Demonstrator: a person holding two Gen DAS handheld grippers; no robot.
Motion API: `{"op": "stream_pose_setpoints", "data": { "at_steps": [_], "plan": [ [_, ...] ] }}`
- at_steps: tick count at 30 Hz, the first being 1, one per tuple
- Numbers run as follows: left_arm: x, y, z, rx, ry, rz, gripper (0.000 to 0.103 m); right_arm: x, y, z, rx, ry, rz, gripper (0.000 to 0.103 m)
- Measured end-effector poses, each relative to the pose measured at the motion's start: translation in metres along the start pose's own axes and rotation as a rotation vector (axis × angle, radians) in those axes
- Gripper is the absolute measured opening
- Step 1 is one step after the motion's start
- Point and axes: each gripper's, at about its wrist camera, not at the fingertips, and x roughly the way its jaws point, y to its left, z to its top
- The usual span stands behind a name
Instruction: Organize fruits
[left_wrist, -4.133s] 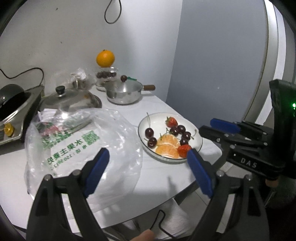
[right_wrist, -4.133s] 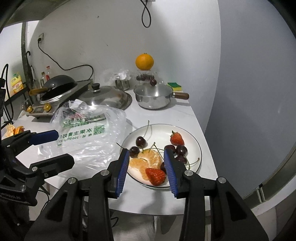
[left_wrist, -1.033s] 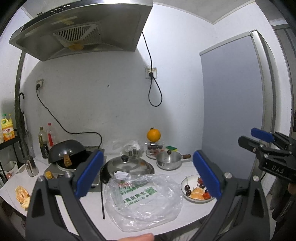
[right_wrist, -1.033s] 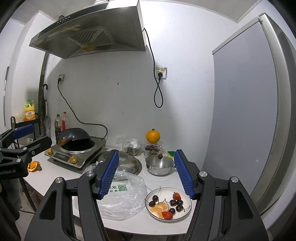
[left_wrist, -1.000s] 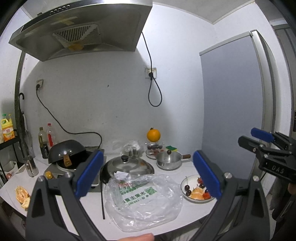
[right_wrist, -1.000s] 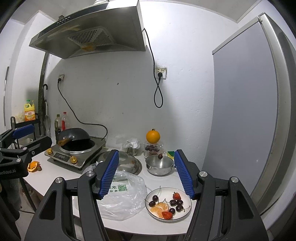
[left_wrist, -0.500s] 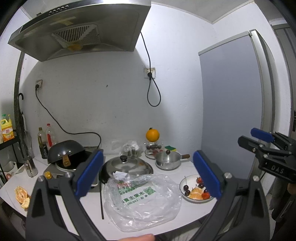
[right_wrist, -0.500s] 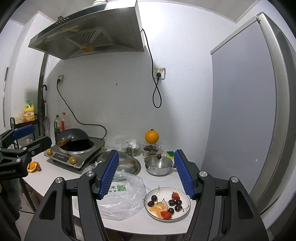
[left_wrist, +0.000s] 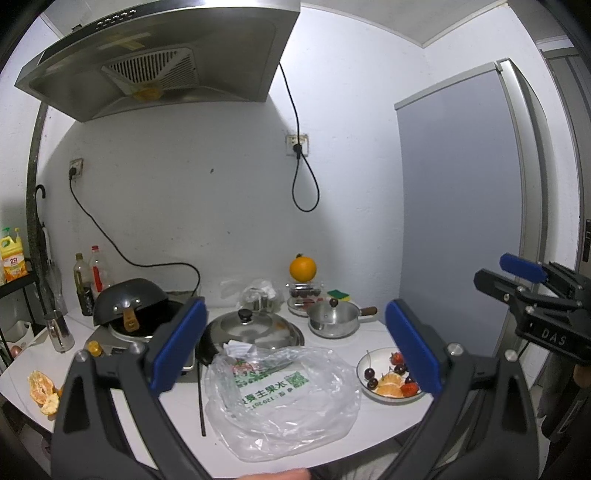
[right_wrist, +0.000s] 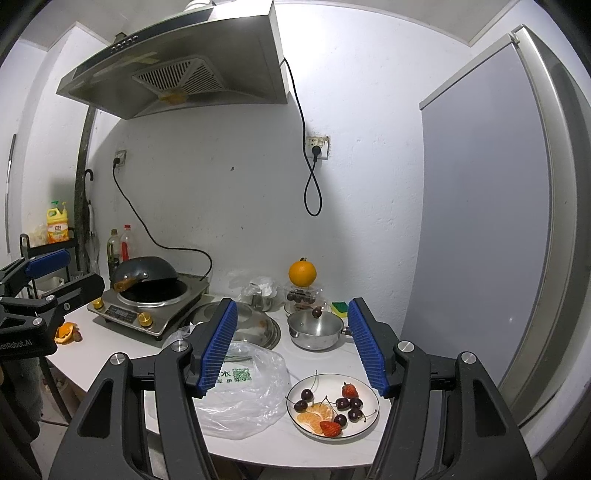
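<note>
Both hand-held grippers, left and right, now pulled well back from the table, jaws spread, empty; fruit sits on the plate beside the bag; arranging looks finished

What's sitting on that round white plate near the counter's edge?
The round white plate holds dark cherries, two red strawberries and peeled orange segments. Anything beneath the fruit is hidden.

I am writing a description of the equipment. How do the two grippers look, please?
Both are black two-finger frames with silver bolts. The left gripper has smooth blue pads; the right gripper has ribbed blue pads. White lettering "DAS" marks the right gripper's side, "enRobot.AI" the left's.
</note>
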Motion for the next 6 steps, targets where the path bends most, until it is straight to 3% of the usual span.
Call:
{"op": "stream_pose_setpoints", "data": {
  "at_steps": [6],
  "plan": [
    [-0.0005, -0.0046, 0.0004, 0.015, 0.004, -0.034, 0.099, -0.0003, 0.0002, -0.0005, 0.0, 0.0, 0.0, 0.066]
  ]
}}
